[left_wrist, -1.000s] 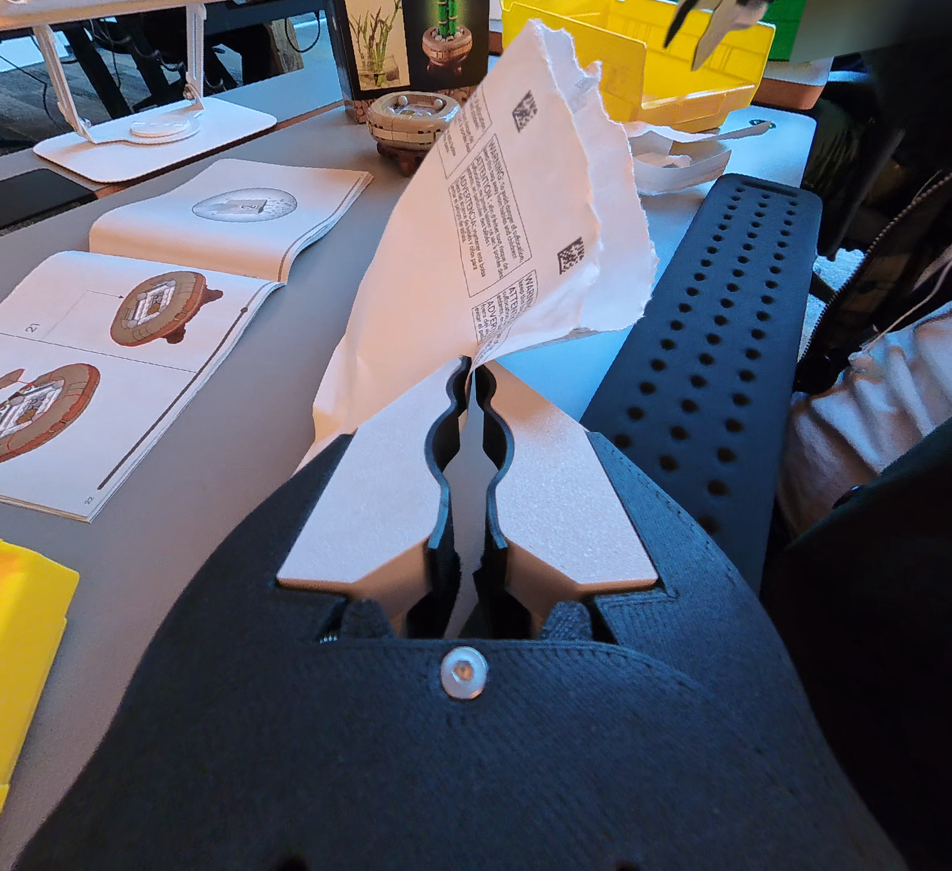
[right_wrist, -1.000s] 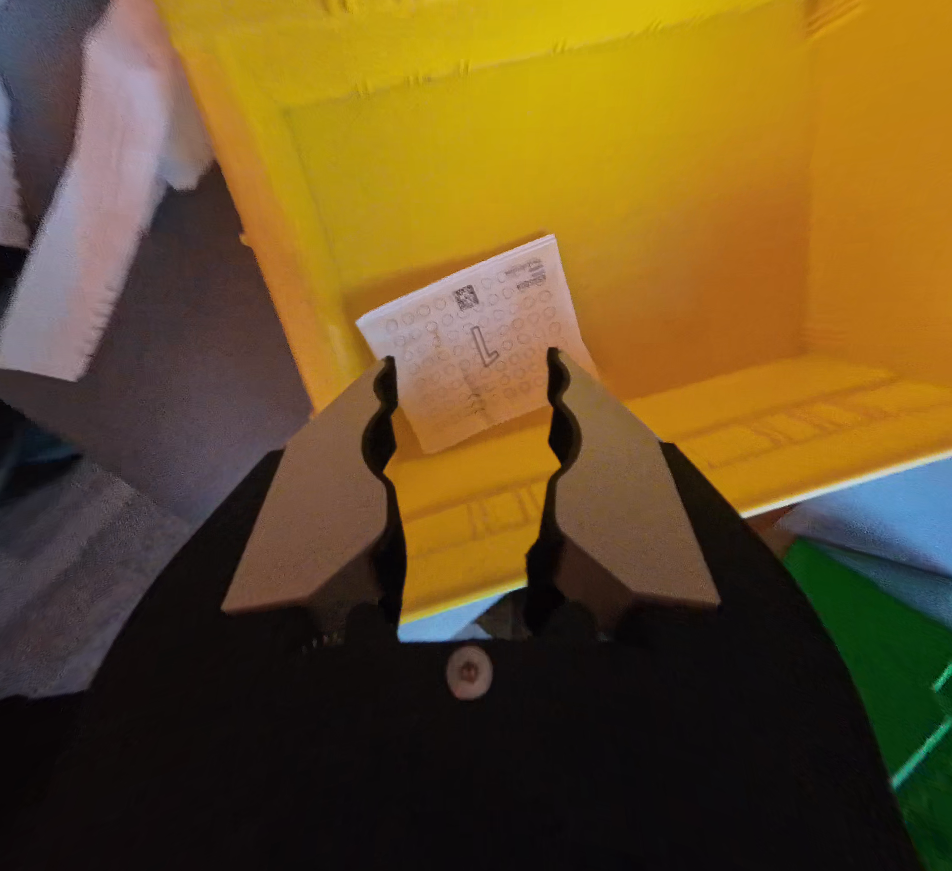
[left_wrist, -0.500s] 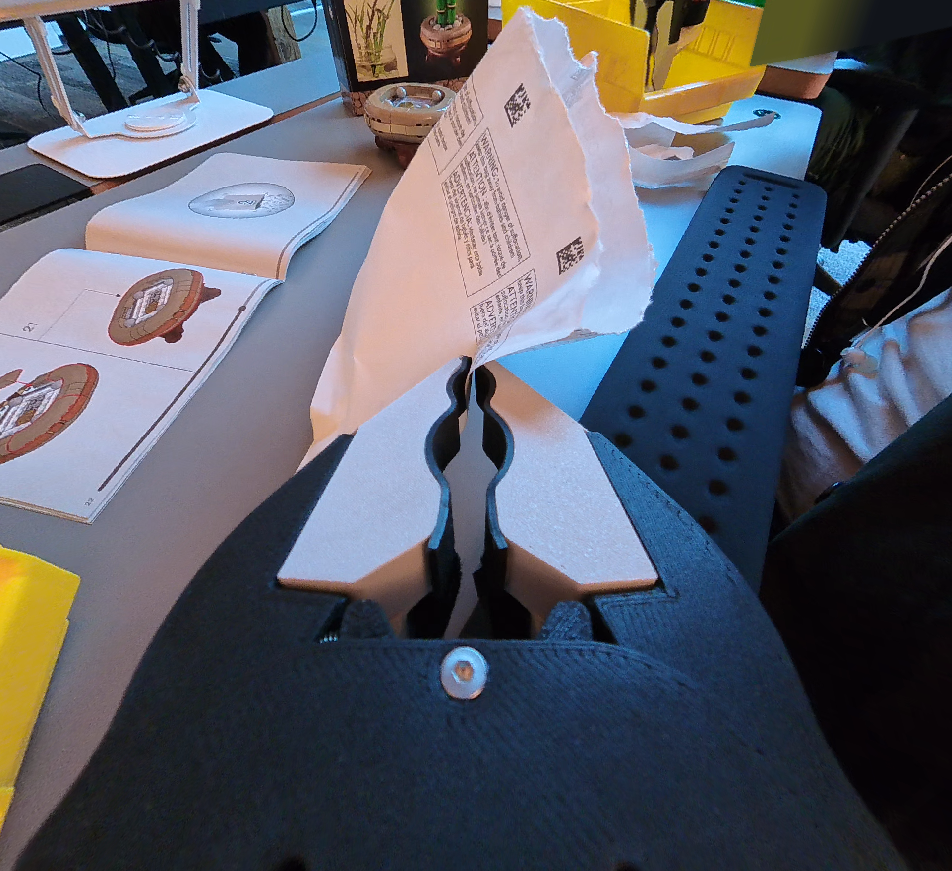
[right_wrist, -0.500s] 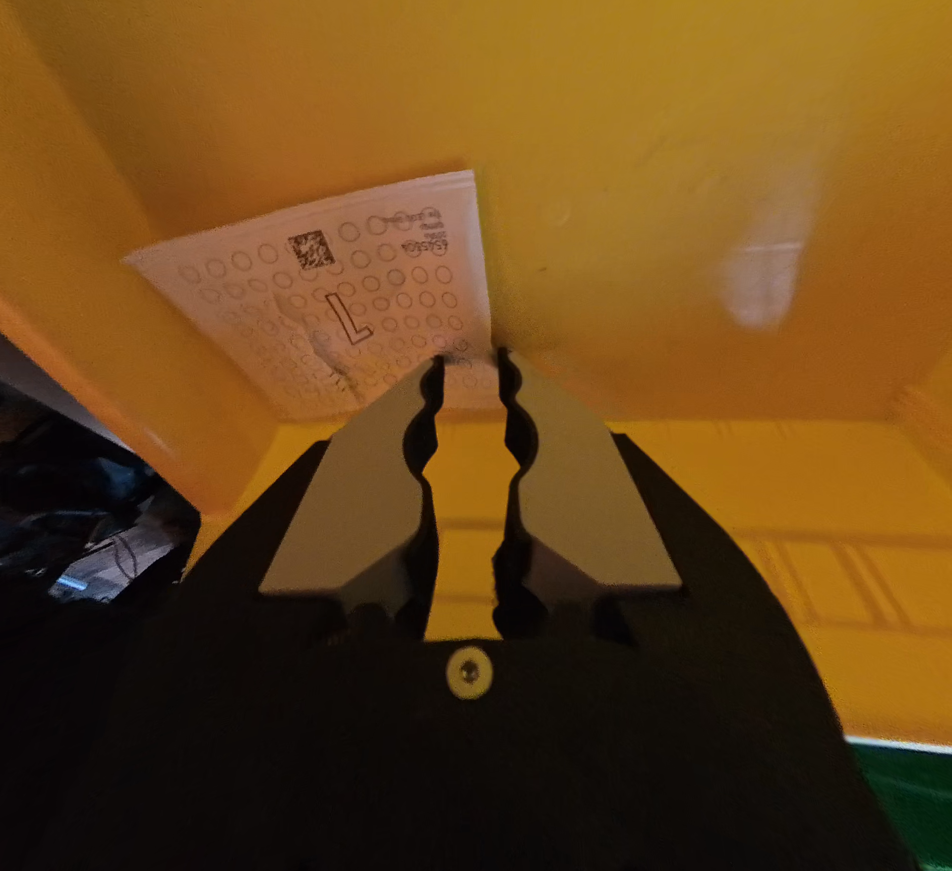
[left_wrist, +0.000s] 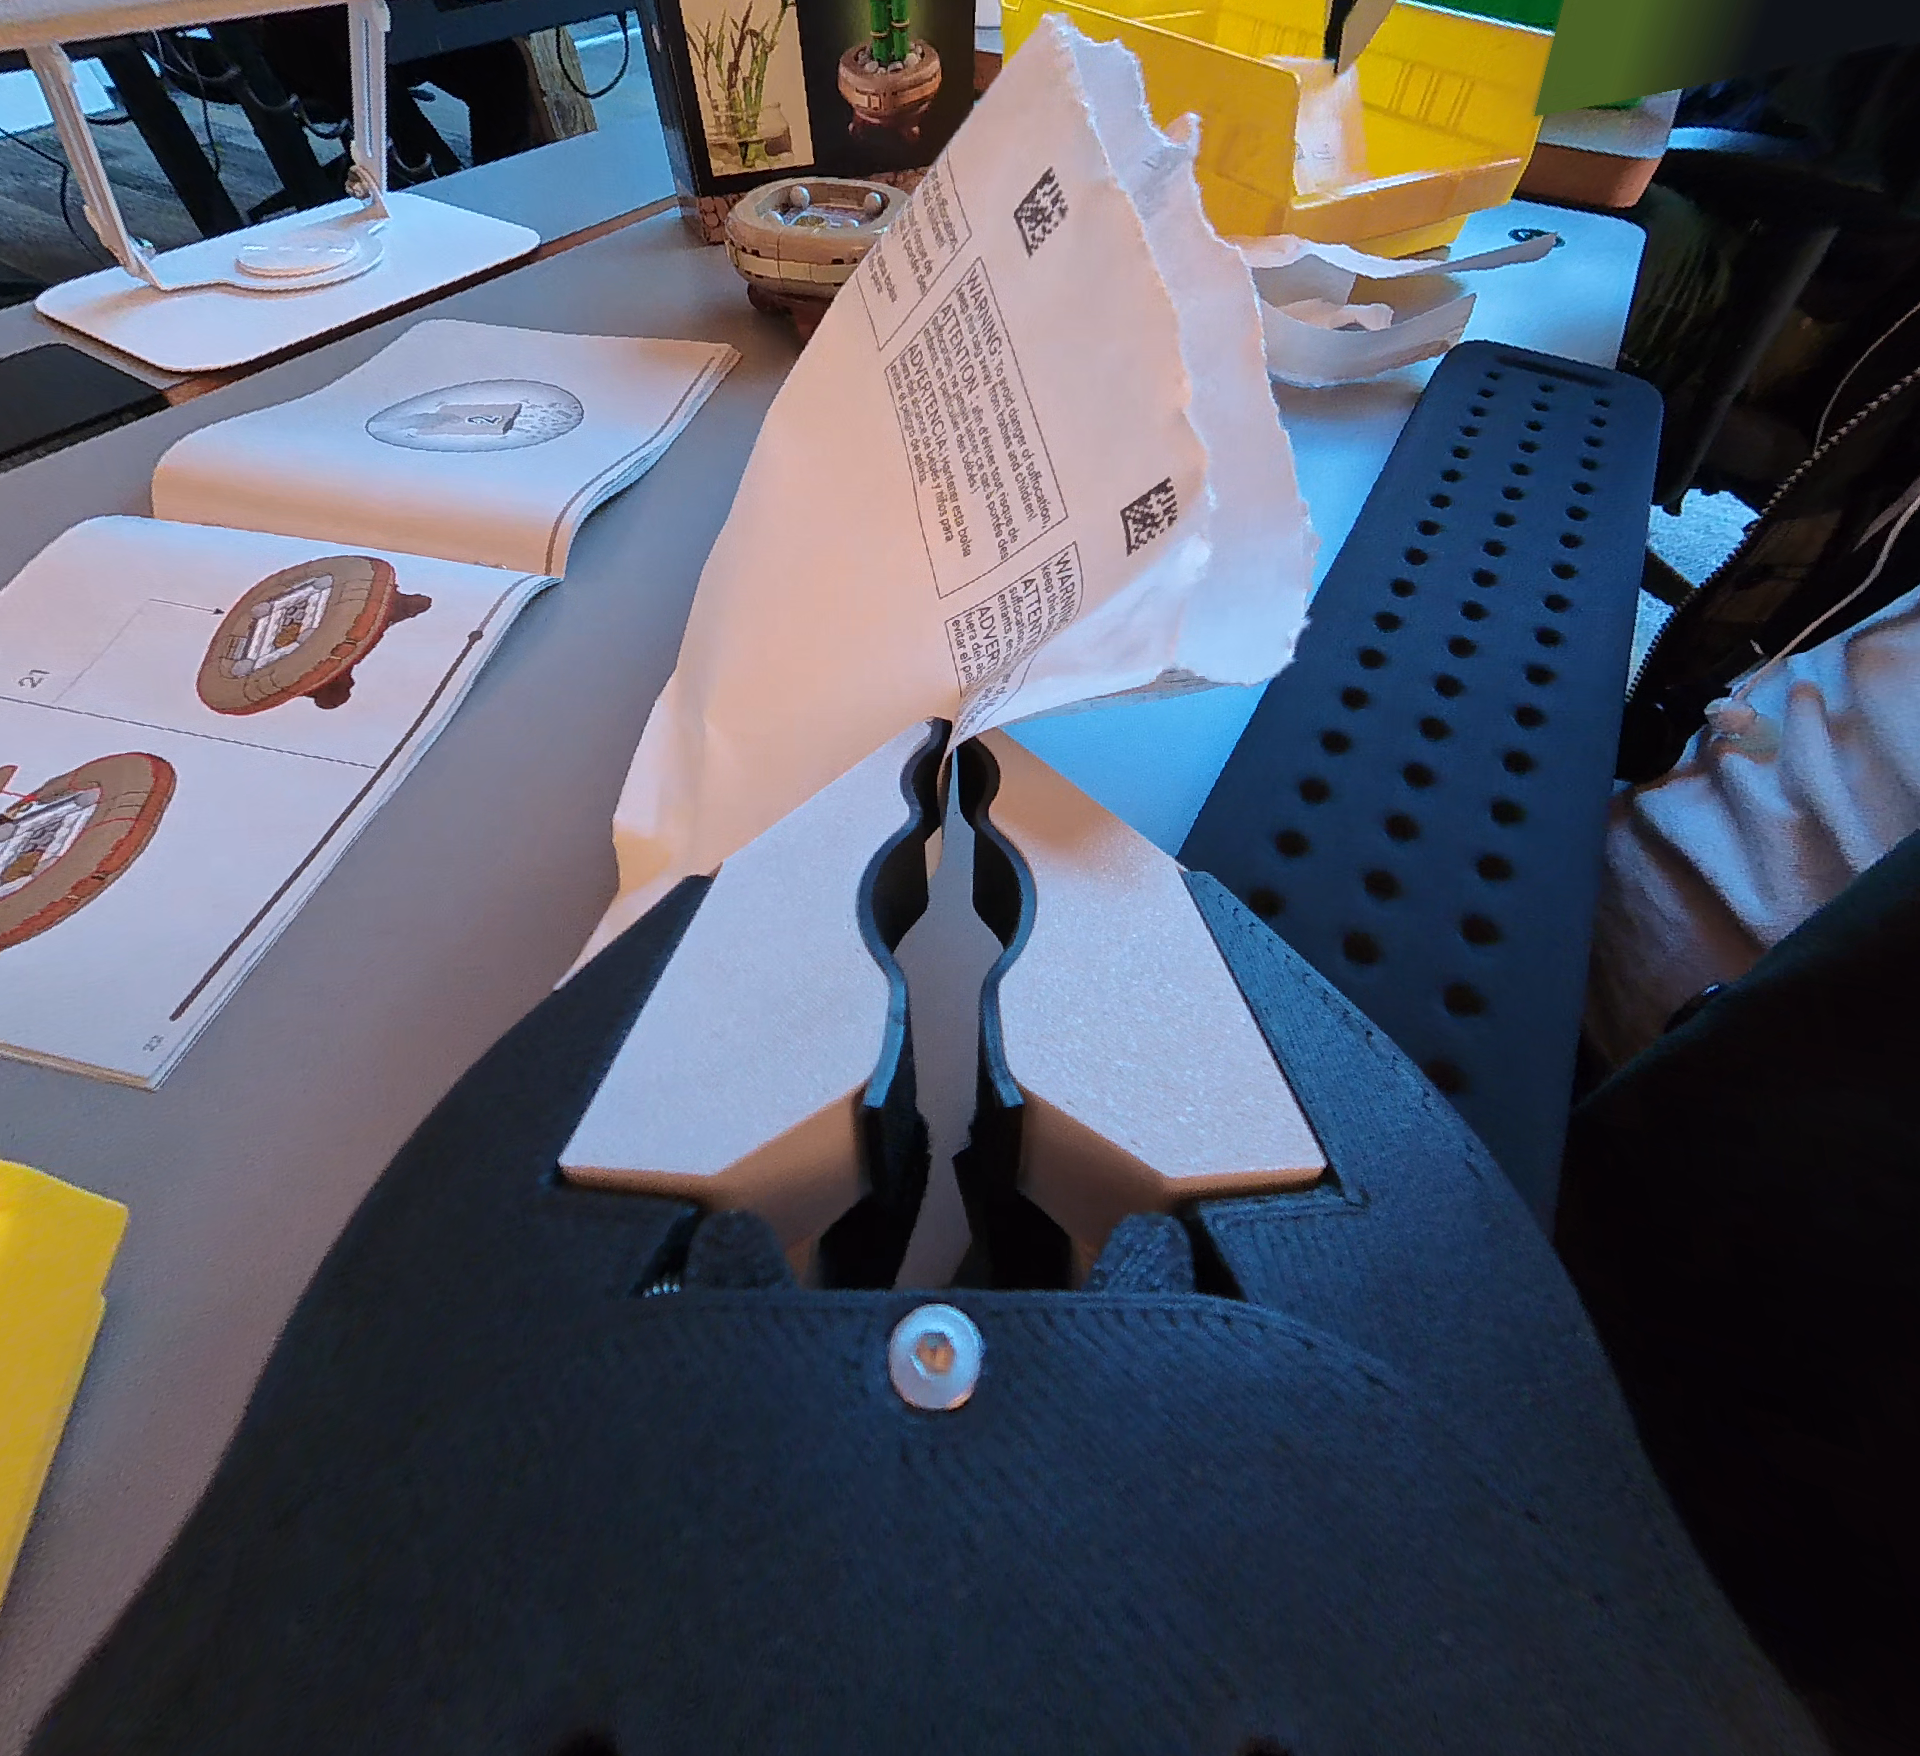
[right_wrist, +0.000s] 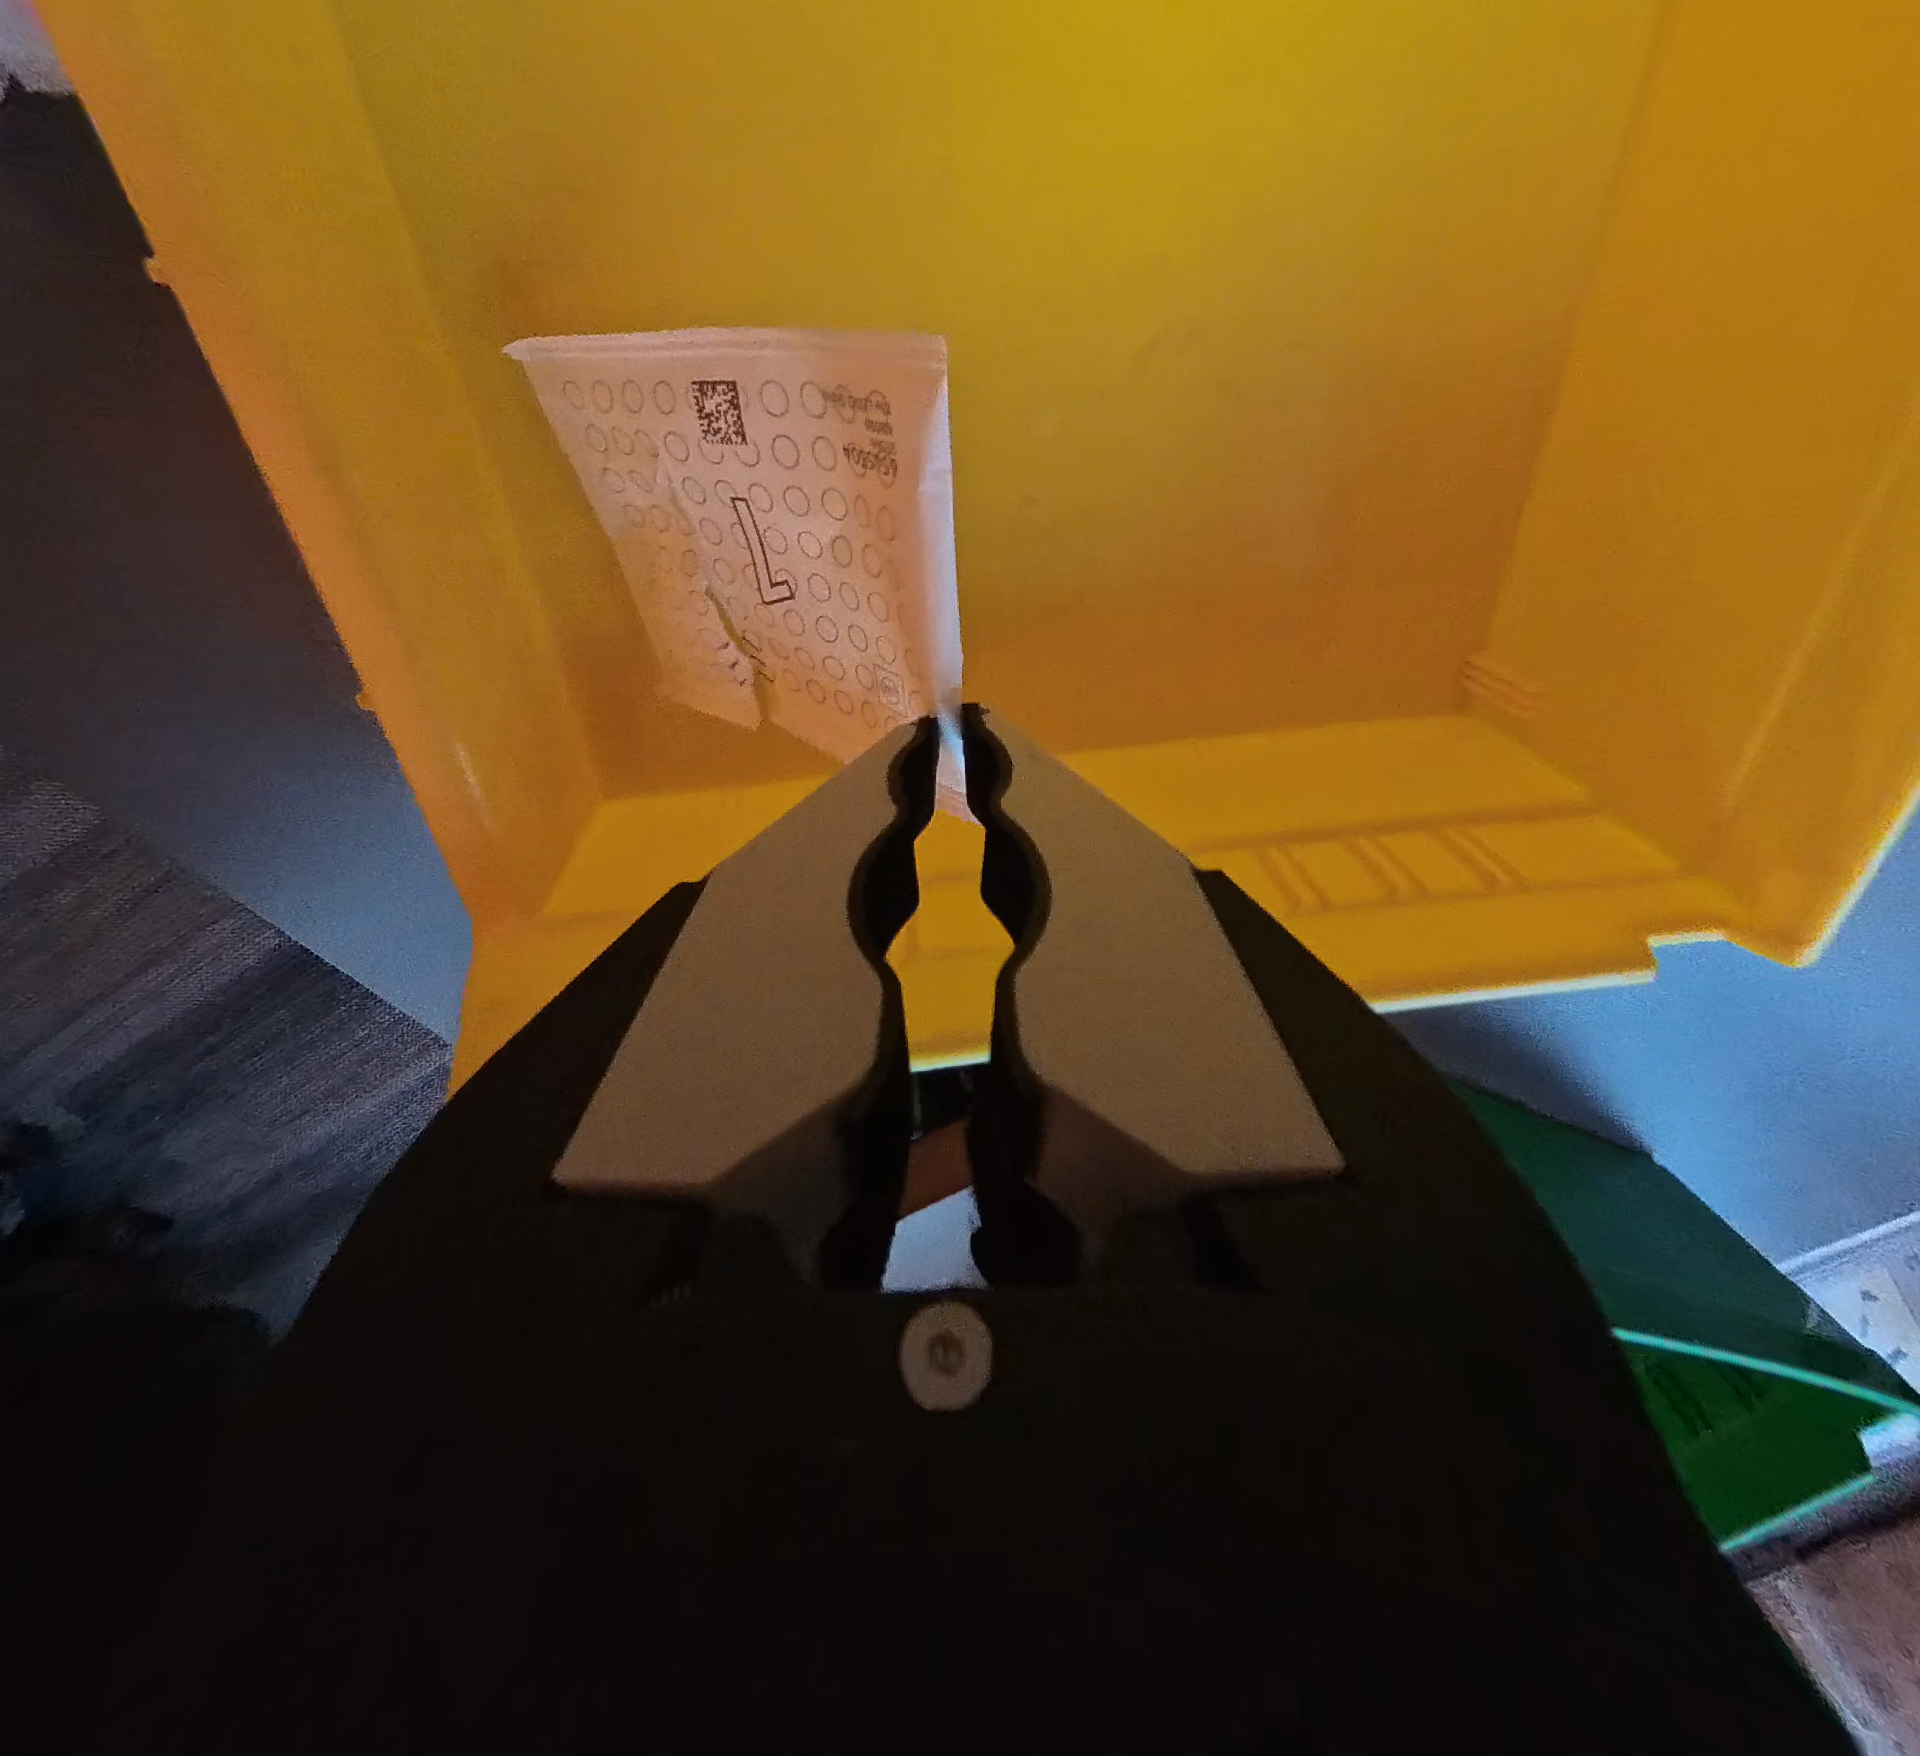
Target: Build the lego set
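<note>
White torn paper bag [left_wrist: 966, 501] pinched in left gripper [left_wrist: 951, 740], long axis rising up and away over grey table [left_wrist: 416, 1062], smaller numbered bag [right_wrist: 769, 532] clamped by right gripper [right_wrist: 948, 719], hanging lengthwise into yellow bin [right_wrist: 1247, 252].

Two grippers [left_wrist: 951, 740] [right_wrist: 948, 719], two paper bags [left_wrist: 977, 501] [right_wrist: 769, 532], two yellow bins [left_wrist: 1455, 75] [left_wrist: 42, 1311], one booklet [left_wrist: 312, 626], one box [left_wrist: 800, 13].
</note>
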Available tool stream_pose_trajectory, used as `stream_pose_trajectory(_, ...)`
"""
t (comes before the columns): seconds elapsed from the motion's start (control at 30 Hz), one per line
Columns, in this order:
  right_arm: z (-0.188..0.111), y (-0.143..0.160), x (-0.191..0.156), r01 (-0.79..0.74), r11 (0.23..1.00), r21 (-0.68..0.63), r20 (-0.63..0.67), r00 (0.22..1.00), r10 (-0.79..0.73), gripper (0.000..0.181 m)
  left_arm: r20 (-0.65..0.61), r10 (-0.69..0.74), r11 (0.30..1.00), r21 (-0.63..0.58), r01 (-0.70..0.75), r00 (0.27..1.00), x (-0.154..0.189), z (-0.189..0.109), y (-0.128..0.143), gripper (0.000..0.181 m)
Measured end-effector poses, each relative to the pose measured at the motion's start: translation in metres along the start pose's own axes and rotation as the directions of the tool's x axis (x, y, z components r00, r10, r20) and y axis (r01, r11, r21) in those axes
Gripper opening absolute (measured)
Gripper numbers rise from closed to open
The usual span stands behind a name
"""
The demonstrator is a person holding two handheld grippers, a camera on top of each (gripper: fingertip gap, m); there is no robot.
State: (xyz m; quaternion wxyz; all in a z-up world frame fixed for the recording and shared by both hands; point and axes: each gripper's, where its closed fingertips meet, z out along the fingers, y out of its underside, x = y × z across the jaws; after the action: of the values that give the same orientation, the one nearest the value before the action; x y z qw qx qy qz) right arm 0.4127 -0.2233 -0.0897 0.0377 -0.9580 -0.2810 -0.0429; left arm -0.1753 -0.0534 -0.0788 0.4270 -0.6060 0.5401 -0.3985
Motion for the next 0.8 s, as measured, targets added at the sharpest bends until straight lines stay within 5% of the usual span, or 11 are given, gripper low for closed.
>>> stream_pose_trajectory(0.13, -0.006, 0.000, 0.002, 0.003, 1.000, 0.006, -0.049, 0.999, -0.003, 0.003, 0.003, 0.004, 1.000, 0.002, -0.004, 1.000, 0.000, -0.001, -0.001, 0.000)
stream_pose_trajectory(0.37, -0.052, -0.014, 0.035, -0.037, 0.988, 0.147, -0.332, 0.940, 0.084, 0.003, 0.013, 0.016, 1.000, 0.013, -0.016, 1.000, 0.001, -0.003, -0.004, 0.000)
stream_pose_trajectory(0.57, -0.064, -0.011, 0.022, -0.083, 0.983, 0.166, -0.303, 0.944, 0.131, 0.003, 0.017, 0.027, 1.000, 0.011, -0.027, 0.999, 0.003, -0.003, -0.002, 0.000)
stream_pose_trajectory(0.8, -0.039, -0.007, 0.017, -0.146, 0.981, 0.126, -0.216, 0.962, 0.170, 0.004, 0.033, 0.051, 0.999, 0.000, -0.051, 0.998, 0.005, -0.003, -0.001, 0.000)
